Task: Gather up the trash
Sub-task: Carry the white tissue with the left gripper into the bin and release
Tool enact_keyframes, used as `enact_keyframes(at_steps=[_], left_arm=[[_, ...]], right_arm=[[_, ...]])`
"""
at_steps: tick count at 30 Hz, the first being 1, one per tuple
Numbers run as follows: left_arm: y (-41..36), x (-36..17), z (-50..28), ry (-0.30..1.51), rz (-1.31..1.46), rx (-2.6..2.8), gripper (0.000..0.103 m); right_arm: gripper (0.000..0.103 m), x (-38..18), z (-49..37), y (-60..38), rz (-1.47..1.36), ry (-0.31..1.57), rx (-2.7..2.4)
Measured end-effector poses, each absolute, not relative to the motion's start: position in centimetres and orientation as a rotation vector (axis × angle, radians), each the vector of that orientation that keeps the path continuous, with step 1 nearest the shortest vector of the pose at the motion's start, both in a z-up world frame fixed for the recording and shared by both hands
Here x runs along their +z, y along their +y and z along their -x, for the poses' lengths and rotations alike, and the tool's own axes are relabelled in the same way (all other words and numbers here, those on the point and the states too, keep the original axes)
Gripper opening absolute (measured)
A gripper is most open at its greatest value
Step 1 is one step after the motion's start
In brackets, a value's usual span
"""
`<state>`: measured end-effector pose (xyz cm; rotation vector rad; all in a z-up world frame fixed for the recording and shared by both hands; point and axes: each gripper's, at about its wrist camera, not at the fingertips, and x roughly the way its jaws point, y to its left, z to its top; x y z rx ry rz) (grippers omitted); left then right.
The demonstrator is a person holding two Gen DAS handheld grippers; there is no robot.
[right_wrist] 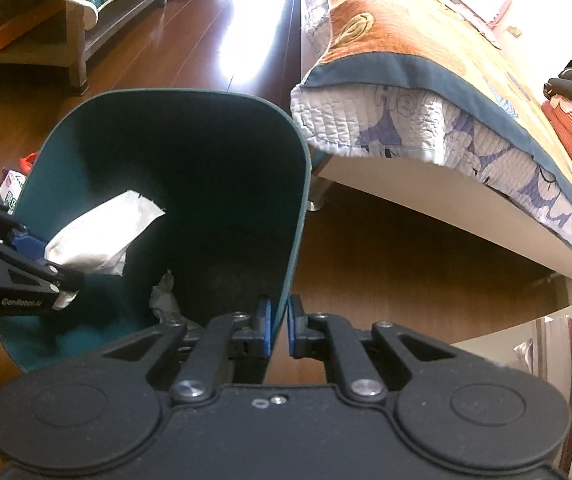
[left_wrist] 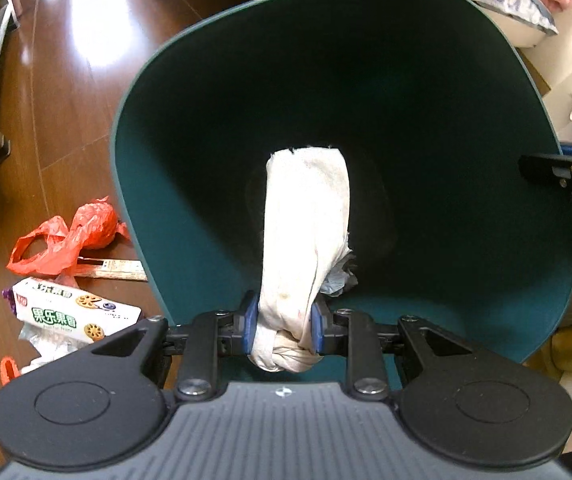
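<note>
left gripper (left_wrist: pixel 281 320): pinched on white rag (left_wrist: pixel 306 232), lower centre of frame, hanging over mouth of green bin (left_wrist: pixel 157 184) | right gripper (right_wrist: pixel 279 326): narrow, pads clamped on bin wall (rim between them), lower centre | crumpled grey scrap (right_wrist: pixel 163 296) inside bin | red bag (left_wrist: pixel 65 240), snack wrapper (left_wrist: pixel 65 312) on floor, lower left

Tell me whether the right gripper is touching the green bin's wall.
Touching. The right wrist view shows the right gripper straddling the green bin wall, its blue pads pinching the rim.
</note>
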<state>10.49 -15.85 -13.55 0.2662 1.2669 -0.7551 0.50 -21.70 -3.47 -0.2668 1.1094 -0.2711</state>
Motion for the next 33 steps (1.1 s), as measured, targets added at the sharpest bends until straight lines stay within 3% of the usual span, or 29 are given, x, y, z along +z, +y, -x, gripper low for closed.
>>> enact_keyframes(at_steps=[14, 15, 17, 18, 19, 33], left_arm=[[-18.5, -13.4, -9.9, 1.255, -0.336, -0.809, 0.029], [-18.5, -13.4, -9.8, 1.251, -0.34, -0.818, 0.032], [-18.5, -13.2, -9.6, 1.239, -0.338, -0.838, 0.048], [-18.4, -13.0, -9.5, 1.225, -0.333, -0.845, 0.062], [-18.3, -12.8, -9.3, 1.208, -0.328, -0.85, 0.066], [-10.6, -7.6, -9.5, 1.043, -0.21, -0.774, 0.066]], right_arm=[[0.008, -3.6, -0.8, -21.1, 0.323, 1.132, -0.267], [0.008, -3.6, -0.8, -21.2, 0.321, 1.133, -0.267], [0.008, -3.6, -0.9, -21.3, 0.32, 1.134, -0.269], [0.008, -3.6, -0.9, -21.3, 0.32, 1.135, -0.271], [0.008, -3.6, -0.9, -21.4, 0.318, 1.135, -0.272], [0.009, -3.8, -0.9, -22.0, 0.304, 1.146, -0.277]])
